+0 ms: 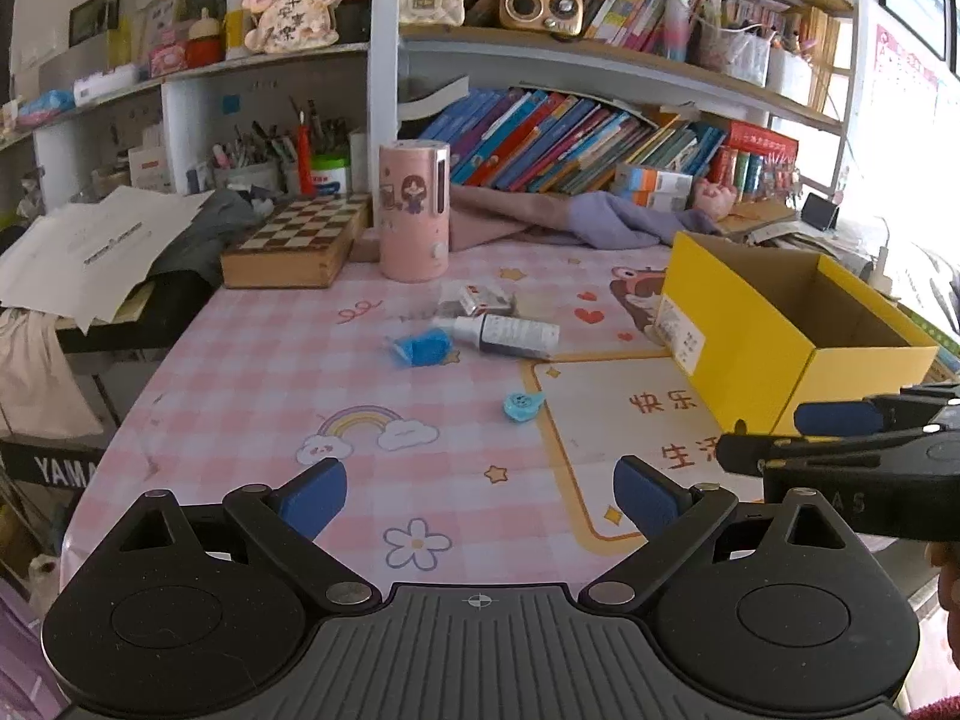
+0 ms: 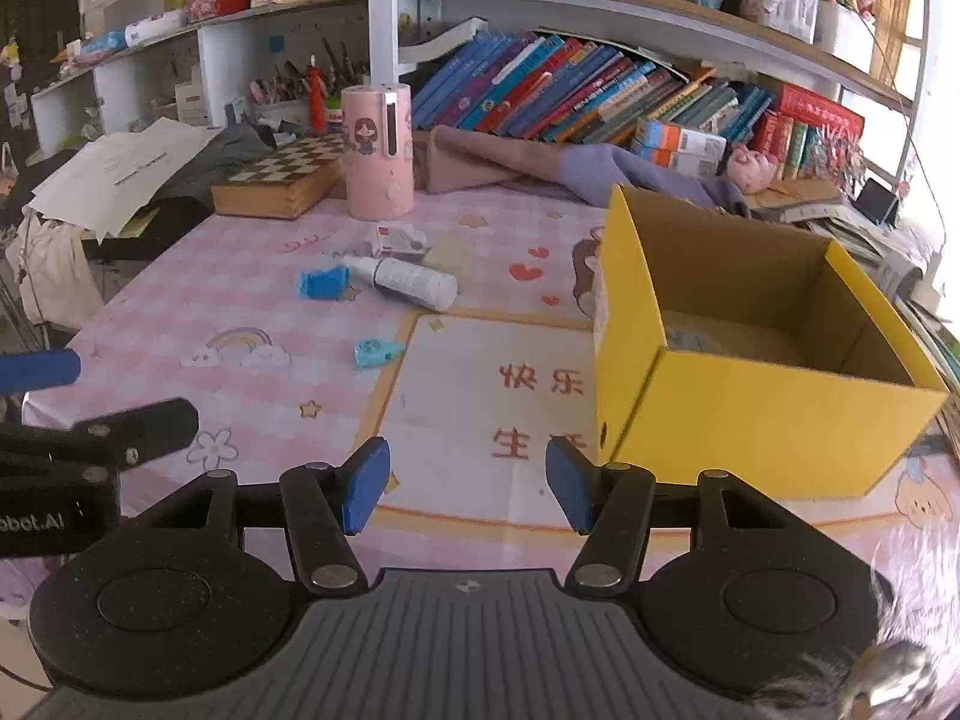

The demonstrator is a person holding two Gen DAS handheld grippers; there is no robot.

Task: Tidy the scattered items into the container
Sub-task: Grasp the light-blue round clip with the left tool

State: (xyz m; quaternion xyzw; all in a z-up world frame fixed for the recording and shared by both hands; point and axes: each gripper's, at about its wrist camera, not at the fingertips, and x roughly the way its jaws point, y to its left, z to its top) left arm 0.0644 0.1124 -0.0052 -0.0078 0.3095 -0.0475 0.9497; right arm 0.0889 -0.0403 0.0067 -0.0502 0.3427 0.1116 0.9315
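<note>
Left gripper (image 1: 480, 495) and right gripper (image 2: 468, 483) hover level above pink checked tablecloth (image 1: 252, 360), both spread, empty; open yellow cardboard box (image 2: 750, 360) right.

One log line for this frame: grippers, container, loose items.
left gripper open | right gripper open | yellow cardboard box upright | white bottle, small blue tape dispenser on table

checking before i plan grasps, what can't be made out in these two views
- Yellow box floor: left wrist view, near wall hides it; right wrist view shows only part, with something grey, unclear what.
- White bottle label: too small to read in both views.
- Small packet behind the bottle: blurred, contents unclear.
</note>
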